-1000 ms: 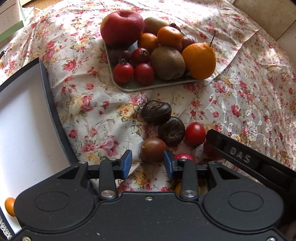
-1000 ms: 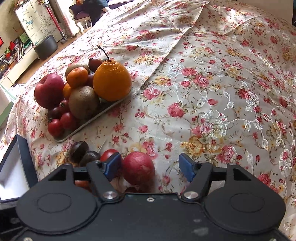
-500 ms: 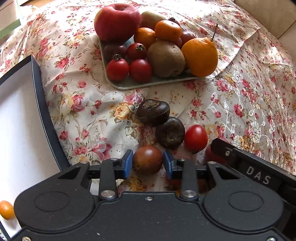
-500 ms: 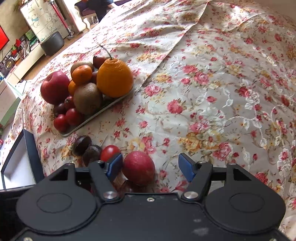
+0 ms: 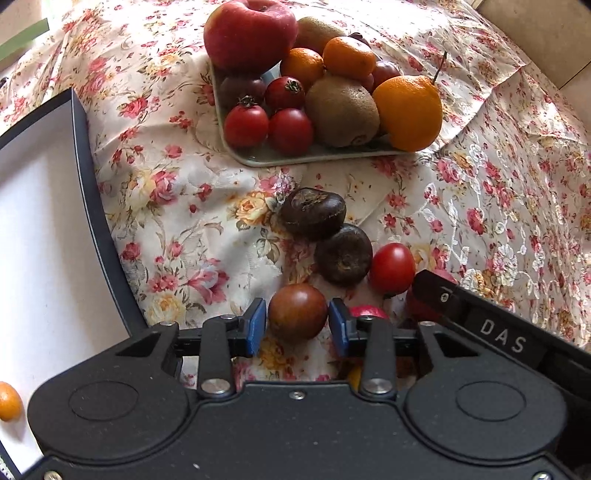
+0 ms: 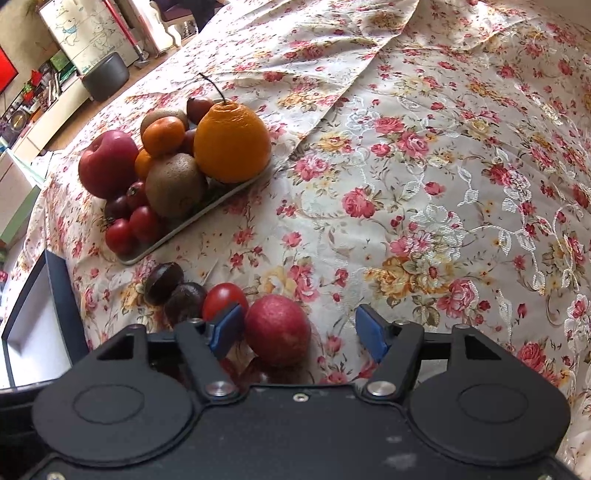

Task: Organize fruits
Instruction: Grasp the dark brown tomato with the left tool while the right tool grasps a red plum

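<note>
Left tongs now closed around dark tomato, right tongs wide beside red fruit.

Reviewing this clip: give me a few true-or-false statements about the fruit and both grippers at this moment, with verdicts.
1. A dark tomato sits between the left gripper fingers. True.
2. The right gripper is clamped on the red fruit. False: its fingers stand wide, the far one well clear.
3. The tray holds a large orange and a red apple. True.
4. The white box is full of fruit. False: only one small orange fruit shows inside.
</note>
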Tool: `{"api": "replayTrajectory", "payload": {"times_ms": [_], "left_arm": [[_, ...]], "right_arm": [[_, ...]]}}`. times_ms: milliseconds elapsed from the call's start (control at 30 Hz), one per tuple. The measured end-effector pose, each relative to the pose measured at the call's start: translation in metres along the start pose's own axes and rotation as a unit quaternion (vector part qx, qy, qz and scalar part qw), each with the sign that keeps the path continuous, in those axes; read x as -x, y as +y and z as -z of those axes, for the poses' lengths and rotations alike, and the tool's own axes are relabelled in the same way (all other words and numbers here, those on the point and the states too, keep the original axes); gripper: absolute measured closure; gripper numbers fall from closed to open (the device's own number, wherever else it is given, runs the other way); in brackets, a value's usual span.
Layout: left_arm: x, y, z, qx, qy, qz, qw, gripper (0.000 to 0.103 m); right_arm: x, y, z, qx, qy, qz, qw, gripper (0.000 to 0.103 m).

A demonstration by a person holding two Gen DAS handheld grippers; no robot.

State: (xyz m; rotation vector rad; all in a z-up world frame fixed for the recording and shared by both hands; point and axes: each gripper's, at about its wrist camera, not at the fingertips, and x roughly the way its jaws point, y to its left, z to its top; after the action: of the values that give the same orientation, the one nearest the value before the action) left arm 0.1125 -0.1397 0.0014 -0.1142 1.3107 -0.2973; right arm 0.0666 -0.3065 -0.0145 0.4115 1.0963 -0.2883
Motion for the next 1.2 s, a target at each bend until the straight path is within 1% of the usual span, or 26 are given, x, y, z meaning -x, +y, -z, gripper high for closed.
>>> {"api": "replayTrajectory", "payload": {"times_ms": [133, 300, 433, 467, 500, 533, 567, 667, 767, 800, 900, 967, 1033, 1100, 1200], "left_arm": [[0.011, 0.010, -0.002, 0.012, -0.006, 0.013, 0.9998, 0.058], [0.022, 0.020, -0.007, 0.015, -0.017, 0.016, 0.9996, 0.058], [0.025, 0.024, -0.007, 0.014, -0.020, 0.014, 0.9996, 0.058], [0.025, 0.025, -0.007, 0.014, -0.019, 0.015, 0.9996, 0.058], [0.024, 0.024, -0.007, 0.014, -0.017, 0.016, 0.9996, 0.058], [0.024, 0.024, -0.007, 0.014, -0.016, 0.016, 0.9996, 0.058], [0.024, 0.024, -0.007, 0.014, -0.015, 0.018, 0.9996, 0.058], [0.023, 0.023, -0.005, 0.009, -0.013, 0.025, 0.9996, 0.058], [0.022, 0.017, -0.003, 0.003, -0.013, 0.031, 0.9994, 0.058], [0.021, 0.015, -0.003, 0.001, -0.013, 0.032, 0.9994, 0.058], [0.017, 0.006, -0.001, -0.010, -0.011, 0.033, 0.9993, 0.058], [0.013, 0.001, 0.000, -0.016, -0.010, 0.021, 0.9996, 0.058], [0.008, -0.003, 0.000, -0.020, -0.011, 0.005, 0.9997, 0.058], [0.001, -0.004, 0.000, -0.019, -0.006, -0.001, 0.9998, 0.058], [0.000, -0.005, 0.000, -0.023, -0.015, -0.005, 0.9996, 0.058]], "right_arm": [[0.002, 0.003, 0.005, 0.018, 0.002, 0.005, 1.000, 0.036], [0.003, 0.015, 0.012, 0.057, -0.013, 0.029, 0.998, 0.036], [0.002, 0.018, 0.010, 0.059, -0.023, 0.040, 0.997, 0.036], [0.003, 0.017, 0.009, 0.059, -0.023, 0.040, 0.997, 0.039], [0.003, 0.016, 0.009, 0.060, -0.020, 0.034, 0.997, 0.050], [0.003, 0.016, 0.010, 0.063, -0.016, 0.021, 0.998, 0.058], [0.003, 0.016, 0.010, 0.067, -0.008, 0.002, 0.998, 0.062], [0.003, 0.014, 0.009, 0.057, 0.000, -0.008, 0.998, 0.062], [0.006, 0.004, 0.005, 0.030, 0.009, -0.027, 0.999, 0.062], [0.008, 0.000, 0.004, 0.023, 0.007, -0.027, 0.999, 0.062], [0.021, -0.008, 0.006, 0.016, -0.017, -0.004, 1.000, 0.061], [0.029, -0.015, 0.006, 0.014, -0.028, 0.014, 0.999, 0.061], [0.034, -0.023, 0.006, 0.014, -0.034, 0.028, 0.999, 0.061], [0.036, -0.029, 0.007, 0.014, -0.036, 0.041, 0.998, 0.061], [0.031, -0.037, 0.007, 0.010, -0.034, 0.057, 0.998, 0.061]]}}
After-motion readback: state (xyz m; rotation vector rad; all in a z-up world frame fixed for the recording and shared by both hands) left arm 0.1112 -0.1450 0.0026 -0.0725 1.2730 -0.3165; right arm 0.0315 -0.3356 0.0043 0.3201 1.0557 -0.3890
